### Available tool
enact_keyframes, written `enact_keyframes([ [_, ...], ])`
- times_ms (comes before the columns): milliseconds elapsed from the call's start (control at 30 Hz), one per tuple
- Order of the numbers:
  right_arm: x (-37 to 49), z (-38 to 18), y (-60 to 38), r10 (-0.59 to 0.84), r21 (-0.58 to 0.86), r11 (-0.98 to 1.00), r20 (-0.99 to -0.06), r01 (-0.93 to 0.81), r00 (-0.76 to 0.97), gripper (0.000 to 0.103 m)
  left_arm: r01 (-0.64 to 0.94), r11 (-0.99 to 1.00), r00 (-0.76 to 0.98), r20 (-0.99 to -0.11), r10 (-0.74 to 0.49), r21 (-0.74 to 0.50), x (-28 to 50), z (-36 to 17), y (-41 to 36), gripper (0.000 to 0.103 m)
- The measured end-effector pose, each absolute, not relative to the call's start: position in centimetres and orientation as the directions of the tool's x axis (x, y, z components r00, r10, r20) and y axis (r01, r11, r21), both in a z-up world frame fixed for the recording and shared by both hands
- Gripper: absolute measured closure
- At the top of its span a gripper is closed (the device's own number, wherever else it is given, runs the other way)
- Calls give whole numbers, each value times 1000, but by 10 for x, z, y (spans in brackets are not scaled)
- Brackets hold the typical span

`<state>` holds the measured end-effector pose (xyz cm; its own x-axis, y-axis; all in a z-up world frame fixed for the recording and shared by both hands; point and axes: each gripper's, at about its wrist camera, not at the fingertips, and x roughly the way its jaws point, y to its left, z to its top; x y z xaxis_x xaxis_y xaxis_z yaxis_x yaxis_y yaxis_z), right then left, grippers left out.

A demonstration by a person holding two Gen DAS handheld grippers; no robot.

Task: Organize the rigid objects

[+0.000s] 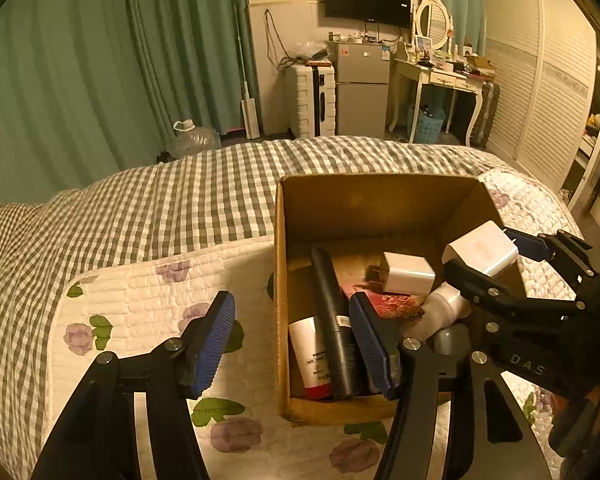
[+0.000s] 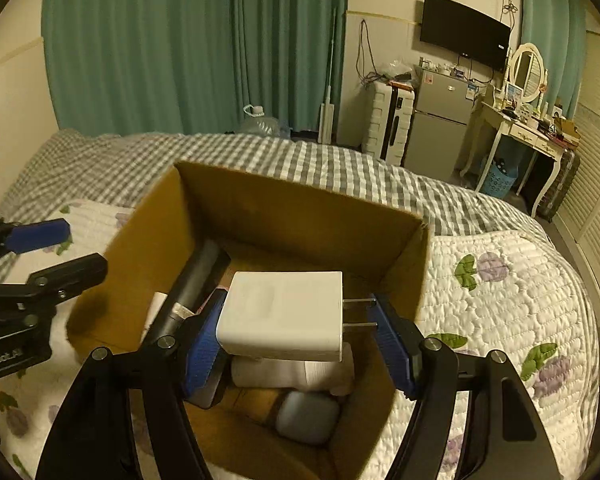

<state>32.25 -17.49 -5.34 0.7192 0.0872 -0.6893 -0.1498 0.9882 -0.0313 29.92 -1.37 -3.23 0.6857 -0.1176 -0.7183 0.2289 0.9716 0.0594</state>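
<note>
An open cardboard box stands on the bed. In it lie a black tube, a white tube with a red cap, a white charger, a red packet, a white bottle and a grey case. My right gripper is shut on a second white charger, held above the box's inside with its prongs against the right pad. My left gripper is open and empty, straddling the box's left wall.
The bed has a white floral quilt over a grey checked cover. Beyond it stand green curtains, a white suitcase, a small fridge and a dressing table.
</note>
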Motion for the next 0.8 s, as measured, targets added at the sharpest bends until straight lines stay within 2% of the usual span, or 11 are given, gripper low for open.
enact_keyframes([
  [167, 324, -65, -170, 77, -48, 987, -698, -154, 712, 32, 226, 973, 671, -732, -120, 48, 304, -43, -10, 40],
  [267, 319, -61, -171, 70, -52, 988, -675, -142, 734, 20, 226, 973, 669, -733, -125, 40, 302, -43, -9, 40],
  [367, 315, -49, -173, 64, -41, 992, -657, -121, 751, 17, 224, 974, 675, -727, -125, 40, 299, -38, -7, 40],
  [600, 292, -10, -178, 44, -49, 994, -622, -95, 782, 15, 204, 978, 719, -685, -119, 45, 275, 4, -3, 40],
  [633, 285, 0, -180, 43, -52, 994, -611, -94, 791, 15, 201, 979, 726, -677, -119, 44, 271, 9, -3, 39],
  [667, 280, 9, -180, 41, -53, 994, -601, -91, 798, 13, 197, 979, 738, -664, -121, 40, 266, 19, -3, 32],
  [800, 251, 51, -183, 37, -54, 995, -549, -80, 835, 9, 188, 981, 796, -592, -128, 41, 237, 61, -2, 31],
])
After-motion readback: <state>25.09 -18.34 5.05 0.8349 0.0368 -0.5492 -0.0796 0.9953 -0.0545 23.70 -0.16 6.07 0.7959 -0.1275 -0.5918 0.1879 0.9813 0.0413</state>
